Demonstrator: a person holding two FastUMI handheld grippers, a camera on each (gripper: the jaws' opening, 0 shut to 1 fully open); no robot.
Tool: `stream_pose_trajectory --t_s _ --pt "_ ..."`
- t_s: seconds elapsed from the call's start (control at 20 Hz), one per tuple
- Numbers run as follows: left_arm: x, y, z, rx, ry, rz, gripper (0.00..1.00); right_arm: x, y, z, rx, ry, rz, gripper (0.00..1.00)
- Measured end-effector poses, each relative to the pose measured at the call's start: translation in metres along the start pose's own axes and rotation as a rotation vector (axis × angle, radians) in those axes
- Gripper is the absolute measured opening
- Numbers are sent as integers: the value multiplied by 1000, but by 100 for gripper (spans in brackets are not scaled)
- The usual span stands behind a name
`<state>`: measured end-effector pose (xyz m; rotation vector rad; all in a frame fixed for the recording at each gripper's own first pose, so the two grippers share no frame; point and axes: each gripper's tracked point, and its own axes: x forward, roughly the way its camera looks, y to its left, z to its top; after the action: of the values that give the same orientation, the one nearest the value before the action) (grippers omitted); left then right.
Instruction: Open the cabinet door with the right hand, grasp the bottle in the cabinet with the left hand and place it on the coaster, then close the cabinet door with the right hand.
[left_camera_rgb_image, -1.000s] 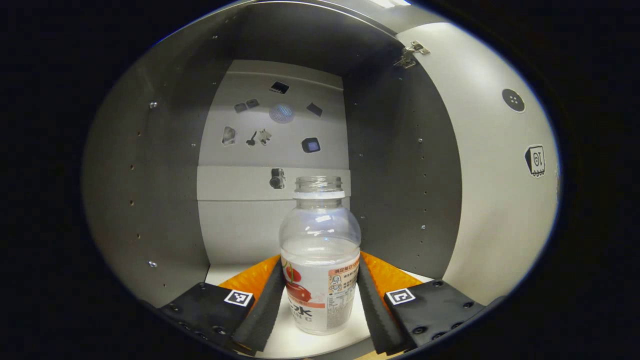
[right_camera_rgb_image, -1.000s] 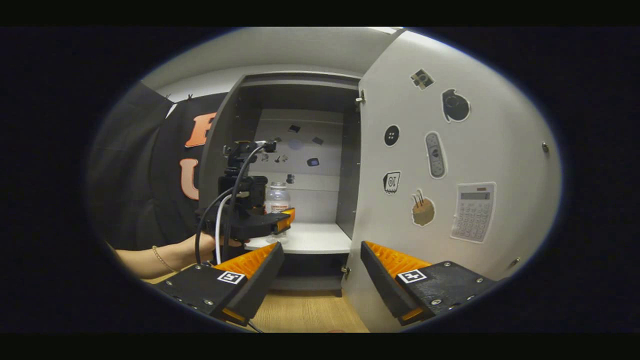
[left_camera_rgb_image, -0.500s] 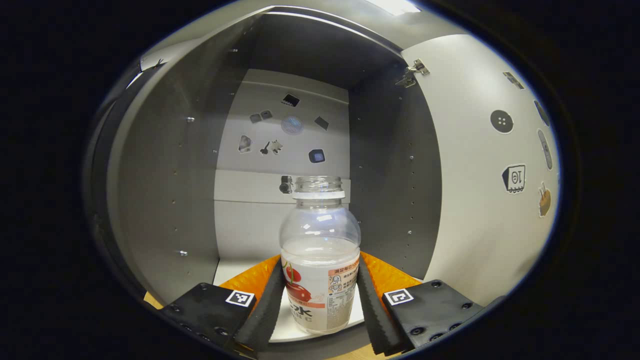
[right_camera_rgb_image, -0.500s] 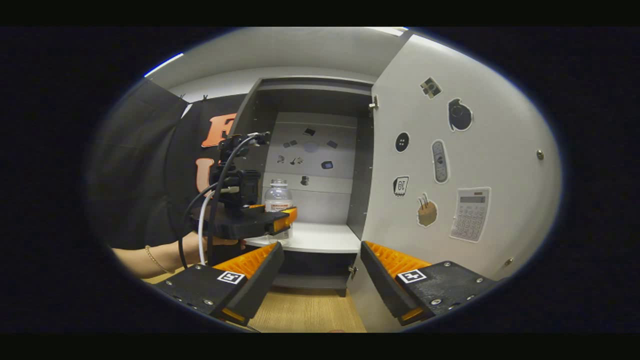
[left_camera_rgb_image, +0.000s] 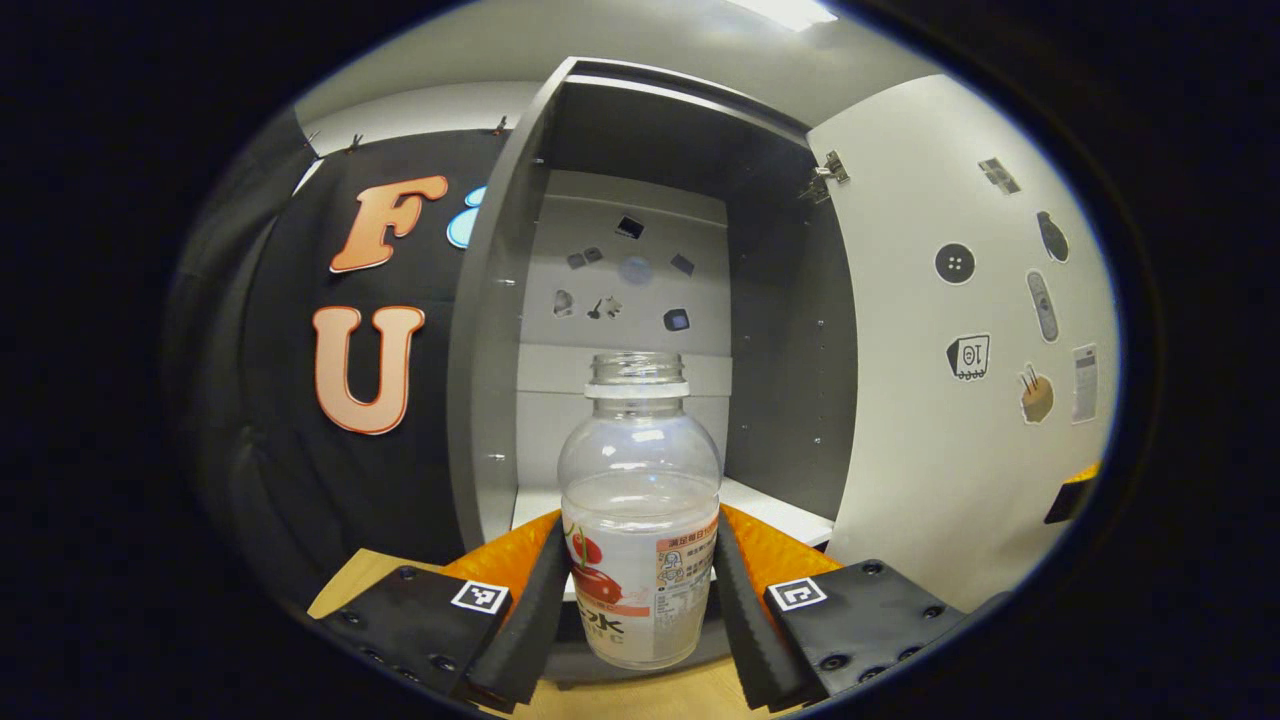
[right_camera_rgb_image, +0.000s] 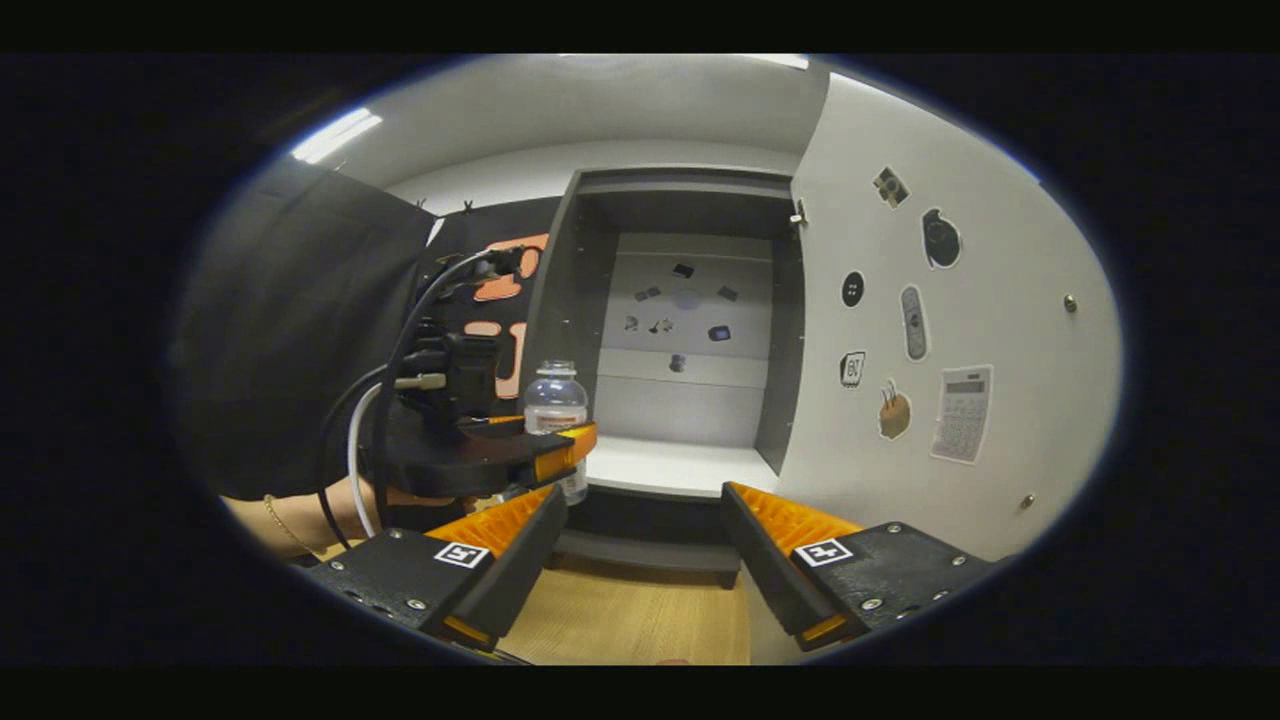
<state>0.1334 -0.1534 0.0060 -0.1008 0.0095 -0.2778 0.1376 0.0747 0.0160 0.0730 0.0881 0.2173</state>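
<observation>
A clear capless bottle (left_camera_rgb_image: 640, 520) with a printed label stands upright between my left gripper's (left_camera_rgb_image: 640, 585) fingers, which press on both its sides. It hangs in the air in front of the cabinet's white shelf (left_camera_rgb_image: 770, 505). In the right gripper view the same bottle (right_camera_rgb_image: 556, 410) sits in the left gripper (right_camera_rgb_image: 560, 450), held by a hand at the left, just outside the cabinet (right_camera_rgb_image: 690, 330). The cabinet door (right_camera_rgb_image: 950, 320) stands wide open at the right. My right gripper (right_camera_rgb_image: 640, 540) is open and holds nothing, low in front of the cabinet.
Stickers dot the cabinet's back wall (left_camera_rgb_image: 625, 290) and the inside of the door (left_camera_rgb_image: 960, 350). A wooden tabletop (right_camera_rgb_image: 620, 620) lies below the cabinet. Black cloth (left_camera_rgb_image: 330, 400) hangs left of the cabinet. A cable (right_camera_rgb_image: 385, 400) loops from the left gripper.
My left gripper has pulled back out of the cabinet with the bottle in it, off the shelf. The right gripper has drawn back too, so the cabinet looks smaller.
</observation>
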Motion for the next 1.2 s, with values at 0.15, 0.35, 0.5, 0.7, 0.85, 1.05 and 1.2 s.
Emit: stream_pose_trajectory --t_s 0.15,0.35,0.5,0.7,0.85,1.05,1.2 --pt "-34 18 -14 -6 19 63 79 -2 -7 2 -9 -30 8 95" --pt "-71 41 -37 30 27 133 79 -11 -6 -7 27 -41 23 95" --pt "-88 44 -53 39 24 119 80 -13 -9 -9 42 -41 -4 95" --pt "-102 44 -88 -5 51 63 80 -12 -6 -13 48 -33 -57 95" --pt "-111 55 -118 -47 56 49 80 -14 -2 -21 74 -25 -82 95" --pt "-123 69 -167 -45 77 46 80 -21 -6 -43 71 18 -150 95" --pt "-130 74 -197 -17 80 37 80 -25 -10 -58 81 50 -192 95"
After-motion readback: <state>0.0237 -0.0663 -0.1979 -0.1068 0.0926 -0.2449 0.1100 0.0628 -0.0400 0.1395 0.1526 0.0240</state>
